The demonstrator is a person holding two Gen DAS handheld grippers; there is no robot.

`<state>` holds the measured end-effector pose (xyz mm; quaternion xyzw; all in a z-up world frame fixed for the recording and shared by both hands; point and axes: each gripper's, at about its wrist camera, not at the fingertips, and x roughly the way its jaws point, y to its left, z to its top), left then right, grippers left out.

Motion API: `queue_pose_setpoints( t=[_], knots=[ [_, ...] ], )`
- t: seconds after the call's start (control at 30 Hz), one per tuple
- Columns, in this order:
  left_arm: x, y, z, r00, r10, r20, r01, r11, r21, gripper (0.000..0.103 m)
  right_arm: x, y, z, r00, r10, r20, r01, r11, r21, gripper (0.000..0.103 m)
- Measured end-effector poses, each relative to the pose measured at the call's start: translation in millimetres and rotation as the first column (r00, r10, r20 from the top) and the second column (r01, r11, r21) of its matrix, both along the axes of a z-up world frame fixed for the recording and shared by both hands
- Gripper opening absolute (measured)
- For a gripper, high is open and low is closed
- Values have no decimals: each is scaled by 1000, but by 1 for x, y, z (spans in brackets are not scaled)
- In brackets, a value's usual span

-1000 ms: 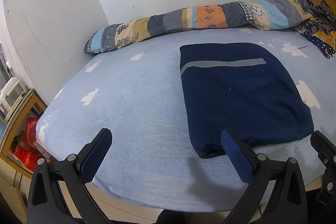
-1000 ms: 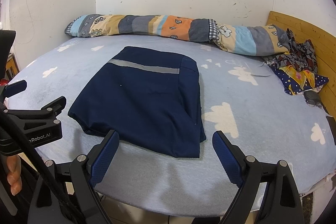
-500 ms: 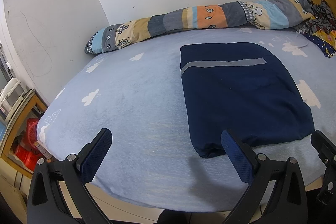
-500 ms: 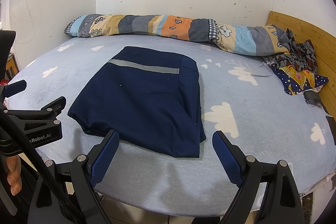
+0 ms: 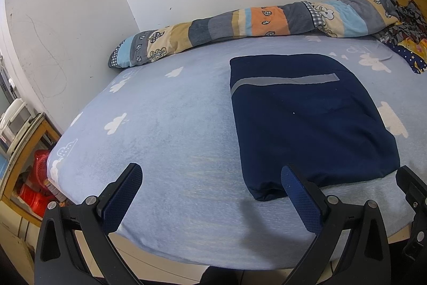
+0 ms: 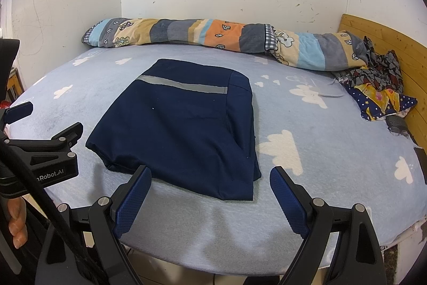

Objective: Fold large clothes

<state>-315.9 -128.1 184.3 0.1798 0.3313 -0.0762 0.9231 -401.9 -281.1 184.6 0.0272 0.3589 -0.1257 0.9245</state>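
1. My left gripper (image 5: 210, 194) has its jaws spread wide, gripping nothing, off the bed's near edge
2. My right gripper (image 6: 210, 194) is the same: wide, nothing held
3. Navy garment (image 6: 181, 127) lies folded flat on the bed (image 6: 307, 140) (grey stripe up), near the front edge
4. Rolled quilt (image 6: 213, 35) along the far edge

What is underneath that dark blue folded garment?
The folded garment lies on the cloud-print bedsheet. The sheet beneath it, and anything tucked inside its folds, is covered.
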Motion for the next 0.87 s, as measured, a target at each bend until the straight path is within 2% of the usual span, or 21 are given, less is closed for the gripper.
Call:
queue_pose_setpoints(
  t=[0.63, 0.7, 0.87],
  knots=[
    [2, 1, -2, 1000, 15, 1, -15, 1000, 16, 103, -2, -1, -1, 1000, -6, 2, 6, 1000, -4, 93],
    [2, 0, -3, 1000, 12, -8, -11, 1000, 19, 103, -3, -2, -1, 1000, -7, 2, 7, 1000, -3, 93],
    [4, 2, -4, 997, -32, -70, 30, 999, -31, 103, -4, -3, 0, 1000, -8, 6, 8, 1000, 2, 93]
  ],
)
